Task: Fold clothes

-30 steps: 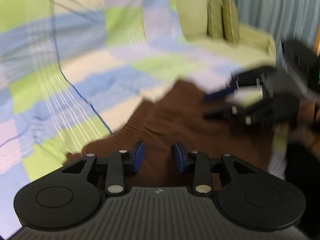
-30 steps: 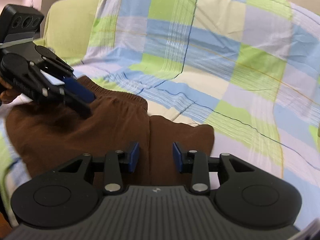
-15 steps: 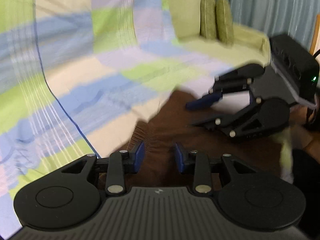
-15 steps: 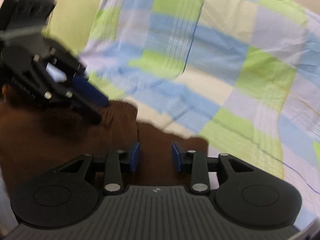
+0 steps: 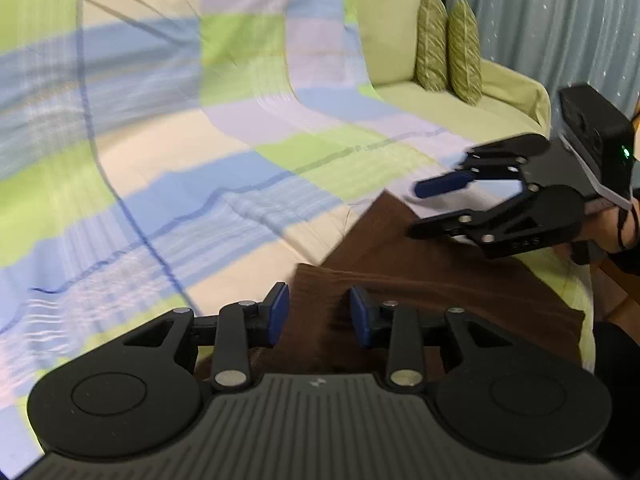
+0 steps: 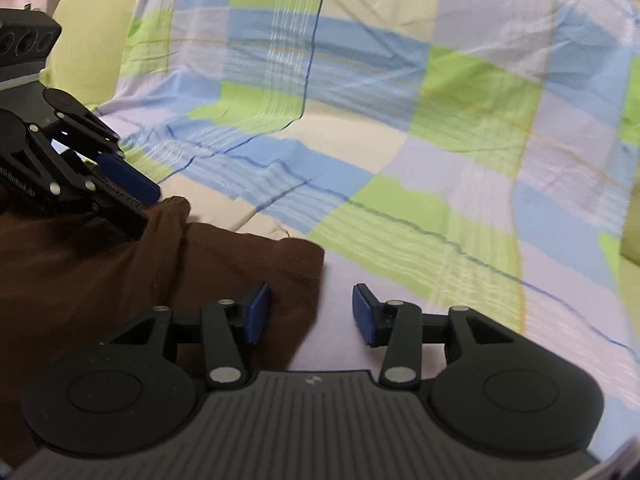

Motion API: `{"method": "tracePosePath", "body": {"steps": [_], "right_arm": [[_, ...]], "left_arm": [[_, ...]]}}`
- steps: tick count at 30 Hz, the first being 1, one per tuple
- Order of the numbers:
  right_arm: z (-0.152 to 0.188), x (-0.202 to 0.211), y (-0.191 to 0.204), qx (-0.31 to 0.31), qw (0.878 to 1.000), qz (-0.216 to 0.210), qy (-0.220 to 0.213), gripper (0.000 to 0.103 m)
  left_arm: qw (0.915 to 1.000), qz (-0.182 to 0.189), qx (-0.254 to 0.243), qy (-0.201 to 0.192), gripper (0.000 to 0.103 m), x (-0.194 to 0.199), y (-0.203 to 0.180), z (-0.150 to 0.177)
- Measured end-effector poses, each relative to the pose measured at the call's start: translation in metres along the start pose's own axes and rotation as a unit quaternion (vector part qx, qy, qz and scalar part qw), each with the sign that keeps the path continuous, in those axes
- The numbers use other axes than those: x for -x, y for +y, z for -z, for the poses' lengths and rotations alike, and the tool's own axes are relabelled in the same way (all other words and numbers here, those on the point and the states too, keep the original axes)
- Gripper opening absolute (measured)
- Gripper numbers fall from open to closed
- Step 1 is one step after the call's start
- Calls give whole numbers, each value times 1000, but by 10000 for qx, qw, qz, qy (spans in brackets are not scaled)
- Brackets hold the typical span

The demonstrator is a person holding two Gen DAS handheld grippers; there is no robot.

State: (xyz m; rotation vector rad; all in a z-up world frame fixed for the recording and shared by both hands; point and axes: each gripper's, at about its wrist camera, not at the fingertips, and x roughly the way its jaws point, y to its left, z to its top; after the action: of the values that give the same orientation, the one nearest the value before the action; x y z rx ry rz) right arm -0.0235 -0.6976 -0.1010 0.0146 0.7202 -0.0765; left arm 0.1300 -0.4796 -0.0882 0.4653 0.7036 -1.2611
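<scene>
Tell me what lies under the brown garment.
The brown garment lies on a checked sheet draped over the green sofa. Whatever sits directly beneath the garment is covered.

Matte black plastic throughout on the left gripper (image 5: 316, 312) and the right gripper (image 6: 310, 312): ribbed grey-black housing, two round discs at 8 and 4 o'clock, silver rivets on the linkage arms, blue rubber fingertips (image 5: 277, 312). Boxy black camera block (image 5: 596, 136) with a green light at 3 o'clock, white strap beneath, bare skin and a dark sleeve behind.
</scene>
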Motion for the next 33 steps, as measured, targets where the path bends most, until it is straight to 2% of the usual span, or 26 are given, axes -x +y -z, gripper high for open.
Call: {"method": "tracePosePath", "body": {"steps": [3,7,10,13,14,15,23,28,33], "right_arm": [[4,26,5,-41,9999,91,-124,37],[17,59,16,-290,9993,22,-249,37],[29,72,29,-296,9994,-63,-180,37],[35,79,36,-239,9997,8,-96,35],[37,82,38,-219,9997,31,-68,36],[39,84,40,-200,9998,55,-40,43],[54,106,58,-75,9996,224,164,40],[55,136,85,-345,9992,-49,-210,40],[49,130,118,-135,9989,-393,-219,40]], "left_arm": [[9998,-207,3,-64,39,32,0,12],[9997,-207,-118,-20,39,66,-23,41],[9993,-164,-262,191,40,72,-45,66],[9989,-348,-212,232,40,71,-55,84],[9990,-366,-133,201,39,74,-55,84],[9991,-387,-62,169,39,77,-56,85],[9967,-765,-256,0,40,112,-70,91],[9962,-865,-111,-70,41,124,-73,106],[9964,-845,70,-80,42,117,-68,113]]}}
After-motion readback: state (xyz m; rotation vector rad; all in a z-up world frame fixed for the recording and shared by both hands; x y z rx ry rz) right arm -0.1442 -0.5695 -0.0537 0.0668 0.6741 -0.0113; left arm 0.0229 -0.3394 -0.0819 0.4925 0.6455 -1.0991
